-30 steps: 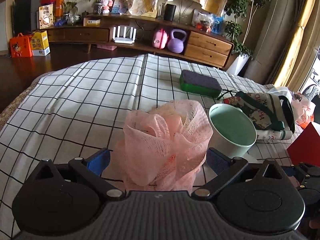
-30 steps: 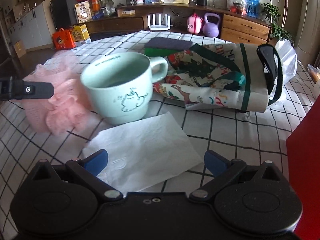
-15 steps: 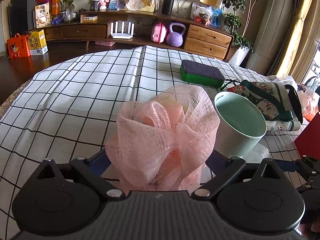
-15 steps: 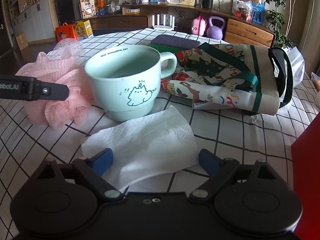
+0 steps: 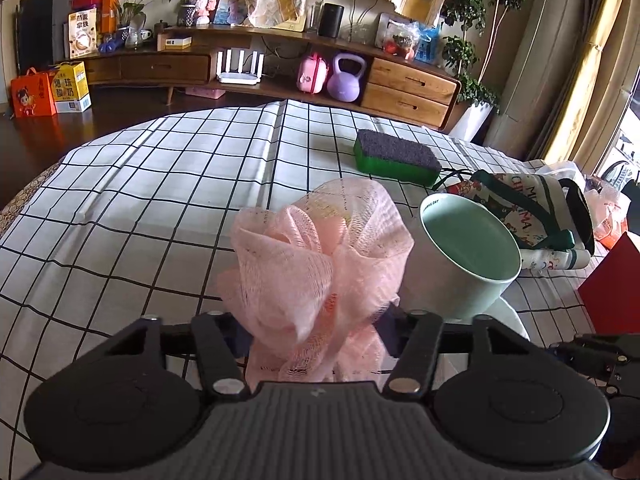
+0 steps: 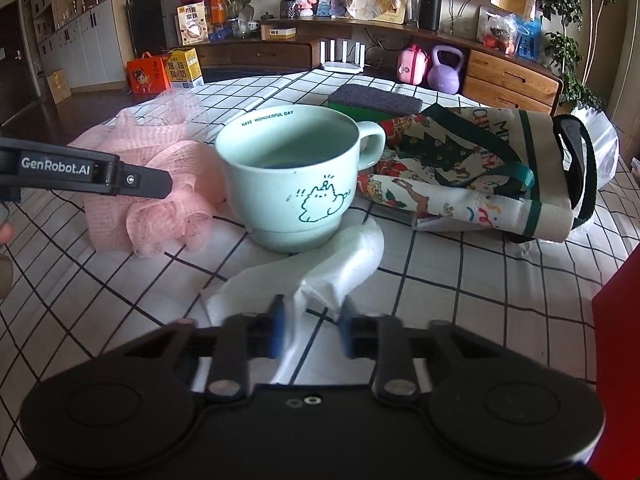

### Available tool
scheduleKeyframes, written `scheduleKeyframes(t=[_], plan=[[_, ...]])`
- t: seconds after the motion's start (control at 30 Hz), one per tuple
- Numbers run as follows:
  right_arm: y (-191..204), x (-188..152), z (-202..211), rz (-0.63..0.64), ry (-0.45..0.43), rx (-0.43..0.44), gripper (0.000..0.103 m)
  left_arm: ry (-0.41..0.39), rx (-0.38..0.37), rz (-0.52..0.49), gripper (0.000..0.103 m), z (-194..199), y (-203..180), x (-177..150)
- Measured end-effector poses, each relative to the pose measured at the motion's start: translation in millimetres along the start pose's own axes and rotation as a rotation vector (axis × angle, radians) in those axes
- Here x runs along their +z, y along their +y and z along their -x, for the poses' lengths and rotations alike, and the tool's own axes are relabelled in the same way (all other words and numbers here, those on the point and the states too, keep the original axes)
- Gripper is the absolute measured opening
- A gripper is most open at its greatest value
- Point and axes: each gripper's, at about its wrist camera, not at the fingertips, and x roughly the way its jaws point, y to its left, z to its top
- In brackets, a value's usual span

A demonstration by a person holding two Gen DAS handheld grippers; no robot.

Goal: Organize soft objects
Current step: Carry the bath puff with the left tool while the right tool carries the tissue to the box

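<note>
Loofah (image 5: 320, 264) and tissue (image 6: 320, 276) on checked worktop (image 5: 140, 208), one in each hand-held gripper.

Left hand-held gripper (image 5: 316, 332) closing, both pads pressed into the pink mesh loofah's lower half; mesh bulges above the jaws, base on the cloth, just left of the mint mug (image 5: 468, 256). Right hand-held gripper (image 6: 312, 328) closing too, jaws narrow, blue pads (image 6: 278, 332) pinching the white tissue's near edge into a ridge; far corner of the tissue tucked against the mug's foot. Mug upright, handle toward the printed tote (image 6: 488, 176), which lies flat just beside it. Green sponge (image 5: 396, 156) with grey top farther back, apart from the rest. Red box (image 5: 616, 292) at right edge.
</note>
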Motion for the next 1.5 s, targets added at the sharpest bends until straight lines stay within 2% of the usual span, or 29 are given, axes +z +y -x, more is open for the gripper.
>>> scheduleKeyframes(t=[0.13, 0.47, 0.63, 1.03, 1.17, 1.37, 1.5], plan=[[-2, -2, 5, -0.033, -0.012, -0.007, 0.010, -0.004, -0.003, 0.005, 0.041, 3, 1, -1], [-7, -9, 40, -0.096, -0.059, -0.003, 0.007, -0.026, 0.007, 0.018, 0.029, 20, 1, -3], [-10, -12, 65, -0.109, -0.101, -0.002, 0.006, -0.041, -0.011, 0.029, 0.020, 30, 3, -3], [-12, -20, 127, -0.140, -0.183, 0.002, 0.006, -0.126, -0.055, 0.038, 0.016, 75, -4, -4], [-16, -24, 147, -0.147, -0.209, -0.003, 0.006, -0.166, -0.086, 0.005, 0.011, 96, -13, -2], [-25, -34, 169, -0.165, -0.237, -0.012, 0.006, -0.180, -0.102, -0.044, 0.011, 114, -30, -1], [-28, -38, 185, -0.167, -0.261, -0.025, 0.006, -0.185, -0.131, -0.041, 0.010, 124, -32, -2]])
